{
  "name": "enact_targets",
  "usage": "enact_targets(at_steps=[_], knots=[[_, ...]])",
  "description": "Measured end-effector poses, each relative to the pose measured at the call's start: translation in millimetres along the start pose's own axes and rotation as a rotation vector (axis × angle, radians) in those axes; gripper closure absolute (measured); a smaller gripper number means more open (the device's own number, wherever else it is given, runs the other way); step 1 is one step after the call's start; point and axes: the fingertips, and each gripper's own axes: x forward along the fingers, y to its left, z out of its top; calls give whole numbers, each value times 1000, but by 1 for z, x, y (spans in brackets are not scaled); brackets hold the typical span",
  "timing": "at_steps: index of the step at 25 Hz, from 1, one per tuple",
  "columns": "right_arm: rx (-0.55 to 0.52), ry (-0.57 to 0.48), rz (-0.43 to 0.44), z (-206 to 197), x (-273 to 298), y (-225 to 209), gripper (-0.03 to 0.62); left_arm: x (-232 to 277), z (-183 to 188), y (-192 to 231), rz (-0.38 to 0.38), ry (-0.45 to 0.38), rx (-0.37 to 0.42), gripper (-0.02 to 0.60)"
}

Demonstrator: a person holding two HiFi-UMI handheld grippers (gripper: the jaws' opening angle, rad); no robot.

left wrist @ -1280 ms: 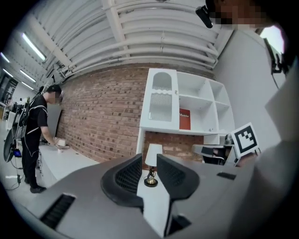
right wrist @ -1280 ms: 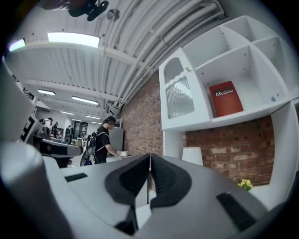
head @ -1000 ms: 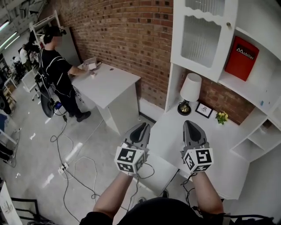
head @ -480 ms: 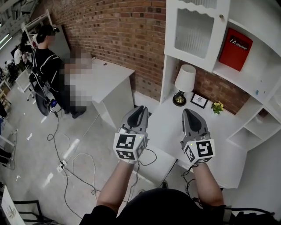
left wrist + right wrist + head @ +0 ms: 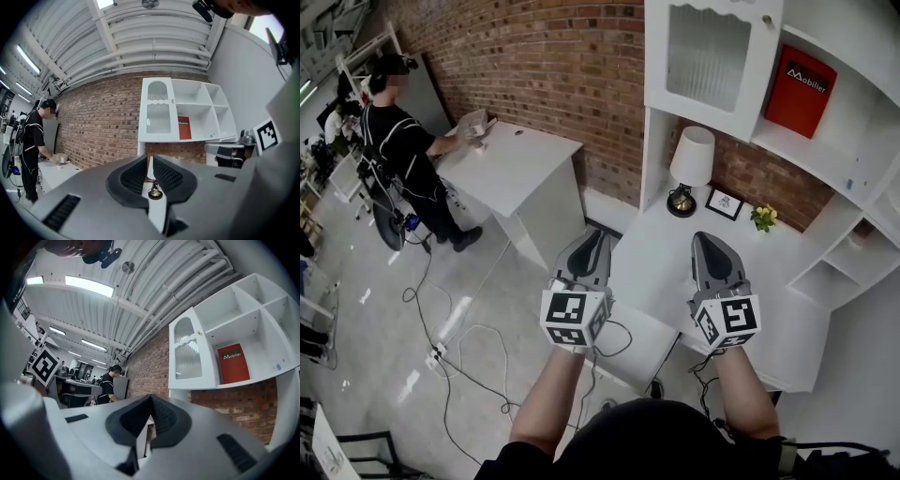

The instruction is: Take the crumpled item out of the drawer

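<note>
**Head view: both claws clenched and empty, no open drawer in sight**

Left claw (image 5: 600,236): jaws together bar a thin slit. Nothing is in it; only the lamp (image 5: 690,164) base shows through, far behind.
Right claw (image 5: 705,238): jaws fully together, empty.
Both are held about level, side by side over the near edge of the white desk (image 5: 769,319), centre of frame, touching nothing.

Crumpled item: in no view. Presumably it is in a drawer under the desk top. I can't make out a drawer front or handle from here.

Further out: lamp, small picture frame (image 5: 725,202) and flowers (image 5: 762,217) at the back of the desk. Red box (image 5: 800,91) on the shelf, upper right. Person (image 5: 403,141) upper left, well apart. Cables (image 5: 478,366) on the floor, lower left.

Risks, my read:
- Clenched claws can't hook a handle, so they need releasing first or they'll skate off the front.
- Item is hidden. A blind pinch may catch one loose fold and lose it on the lift.
- A hard pull on the drawer shakes the desk, and the lamp is the thing likely to tip.
</note>
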Motion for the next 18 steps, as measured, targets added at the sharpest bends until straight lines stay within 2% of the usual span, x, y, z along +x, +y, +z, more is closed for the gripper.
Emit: enact_targets(at_steps=[18], knots=[[35, 17, 7, -14, -1, -13, 594, 10, -15, -14, -19, 40, -4, 541]])
